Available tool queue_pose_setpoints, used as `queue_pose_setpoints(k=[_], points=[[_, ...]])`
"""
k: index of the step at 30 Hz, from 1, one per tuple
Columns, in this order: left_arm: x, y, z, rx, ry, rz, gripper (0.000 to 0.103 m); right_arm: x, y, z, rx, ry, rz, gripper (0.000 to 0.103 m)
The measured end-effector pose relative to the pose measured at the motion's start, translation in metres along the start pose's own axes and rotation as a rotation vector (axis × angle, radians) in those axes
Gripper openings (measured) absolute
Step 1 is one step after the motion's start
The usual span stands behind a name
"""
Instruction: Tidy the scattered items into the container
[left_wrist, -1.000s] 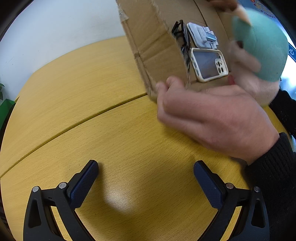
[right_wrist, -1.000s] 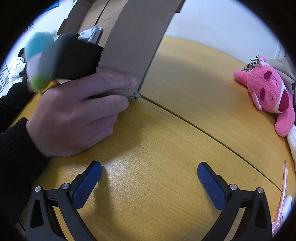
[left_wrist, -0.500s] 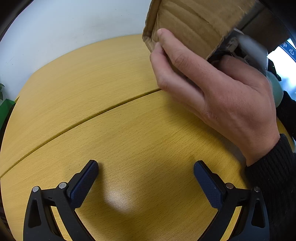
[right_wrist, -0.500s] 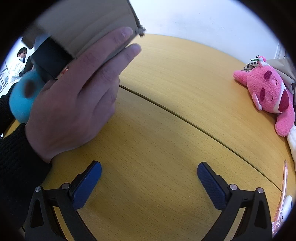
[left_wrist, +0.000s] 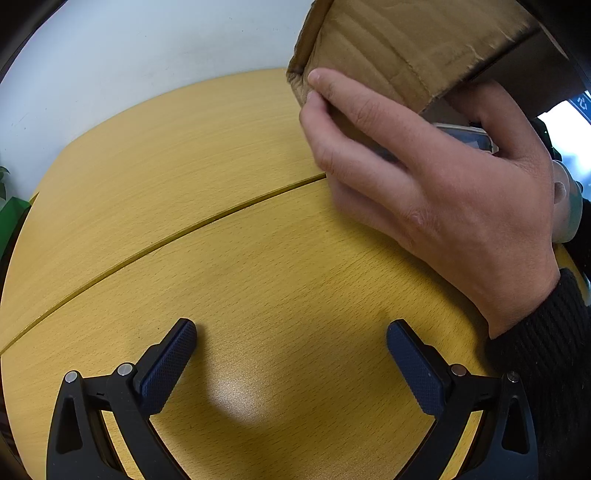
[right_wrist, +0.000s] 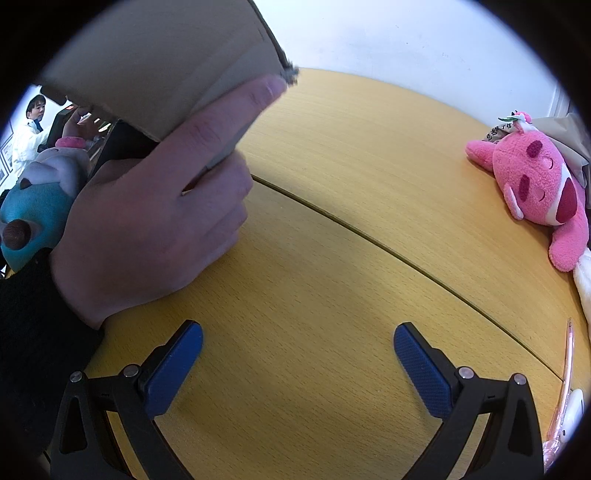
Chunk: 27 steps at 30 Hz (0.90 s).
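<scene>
The cardboard box (left_wrist: 399, 48) is cut off by the upper frame edge; its interior is not visible. A bare hand (left_wrist: 443, 192) covers its lower corner and most of what may be a phone (left_wrist: 467, 134). The blue plush toy (right_wrist: 35, 206) sits partly behind the wrist. The pink pen (right_wrist: 563, 387) runs off the right edge.

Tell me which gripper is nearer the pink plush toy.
Right. The pink plush toy lies ahead and to the right of the open right gripper; the left gripper camera does not show it at all.
</scene>
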<state>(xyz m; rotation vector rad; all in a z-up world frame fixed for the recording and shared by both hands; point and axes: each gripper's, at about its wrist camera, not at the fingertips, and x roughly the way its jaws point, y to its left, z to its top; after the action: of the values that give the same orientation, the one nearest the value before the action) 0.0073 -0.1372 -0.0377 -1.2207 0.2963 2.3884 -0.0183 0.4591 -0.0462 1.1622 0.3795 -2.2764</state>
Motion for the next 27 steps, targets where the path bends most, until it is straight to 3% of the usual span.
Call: queue_pose_setpoints(k=[27], points=[[-0.0031,0.0004,0.001,-0.001,0.0,-0.001,0.103,-0.0012,0.001,-0.0013,0.0,-0.001,-0.002,0.103]])
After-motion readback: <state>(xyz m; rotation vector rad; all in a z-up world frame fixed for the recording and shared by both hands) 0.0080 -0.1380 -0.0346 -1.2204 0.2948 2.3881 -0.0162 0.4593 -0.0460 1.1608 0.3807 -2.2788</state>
